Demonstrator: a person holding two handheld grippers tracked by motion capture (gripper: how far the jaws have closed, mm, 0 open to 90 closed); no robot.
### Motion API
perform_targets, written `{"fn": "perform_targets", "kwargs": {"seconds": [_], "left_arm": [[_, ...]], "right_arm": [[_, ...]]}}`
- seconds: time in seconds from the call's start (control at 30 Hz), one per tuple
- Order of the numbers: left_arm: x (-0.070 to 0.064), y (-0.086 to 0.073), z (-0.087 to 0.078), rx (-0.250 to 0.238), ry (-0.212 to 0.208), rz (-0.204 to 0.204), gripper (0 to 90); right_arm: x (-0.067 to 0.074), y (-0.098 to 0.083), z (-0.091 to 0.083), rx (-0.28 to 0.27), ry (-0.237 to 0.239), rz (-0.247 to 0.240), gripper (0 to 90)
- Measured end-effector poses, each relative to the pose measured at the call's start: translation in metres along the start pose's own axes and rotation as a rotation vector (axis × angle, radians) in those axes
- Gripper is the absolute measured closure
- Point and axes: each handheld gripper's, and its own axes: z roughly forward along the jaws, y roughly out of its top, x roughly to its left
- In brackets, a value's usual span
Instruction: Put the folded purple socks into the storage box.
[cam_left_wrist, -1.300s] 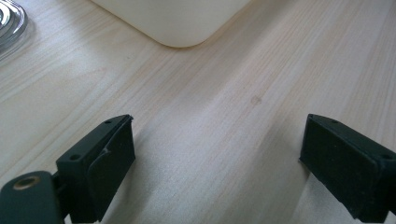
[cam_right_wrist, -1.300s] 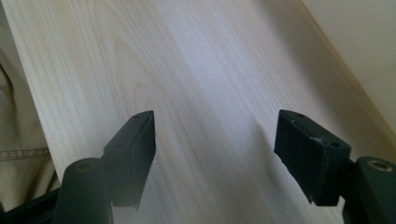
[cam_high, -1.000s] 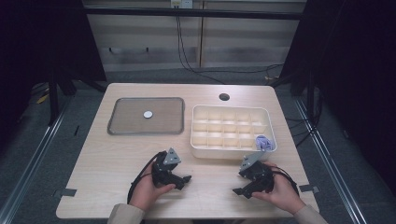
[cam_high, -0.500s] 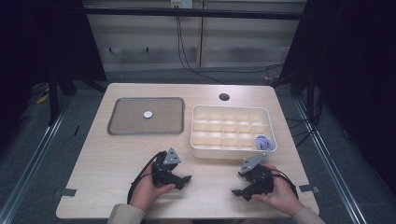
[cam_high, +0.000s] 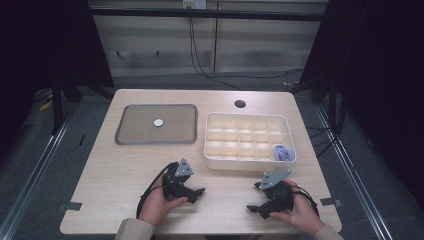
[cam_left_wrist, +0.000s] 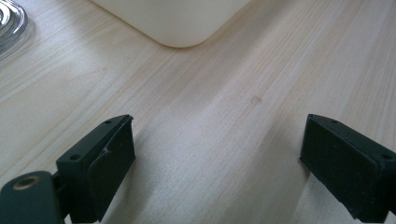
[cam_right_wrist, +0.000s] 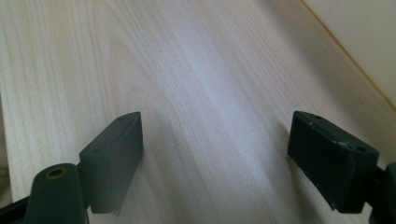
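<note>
My left gripper (cam_high: 191, 181) rests low over the wooden table near its front edge, held in a hand, open with bare wood between its jaws (cam_left_wrist: 217, 135). To its right, my right gripper (cam_high: 254, 197) points left across the table. Its jaws have just been opening and stand wide with nothing between them (cam_right_wrist: 215, 130). A white compartment box (cam_high: 247, 165) stands beyond both grippers, and a small purple thing (cam_high: 283, 152) lies in its near right compartment. On the grey tray (cam_high: 140, 130) at the back left sits a small white disc (cam_high: 158, 122).
The box's rounded corner (cam_left_wrist: 177, 18) shows ahead of the left jaws, and the tray's edge (cam_left_wrist: 9, 23) is at the upper left there. The box wall (cam_right_wrist: 355, 37) lies to the right of the right jaws. A round hole (cam_high: 240, 104) sits near the table's far edge.
The right gripper's jaws stand wider apart than a second ago, and that hand has shifted slightly toward the near edge. The left gripper has kept still.
</note>
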Motion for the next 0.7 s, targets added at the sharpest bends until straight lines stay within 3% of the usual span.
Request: {"fn": "perform_targets", "kwargs": {"seconds": [0.13,0.5,0.7], "left_arm": [[0.000,0.000,0.000,0.001,0.000,0.001,9.2],[0.000,0.000,0.000,0.004,0.001,0.003,9.2],[0.000,0.000,0.000,0.001,0.000,0.002,9.2]], "right_arm": [[0.001,-0.006,0.002,-0.063,0.000,0.006,16.1],[0.001,-0.016,0.003,-0.141,-0.001,0.011,16.0],[0.002,-0.016,0.003,-0.141,-0.003,0.013,16.0]]}}
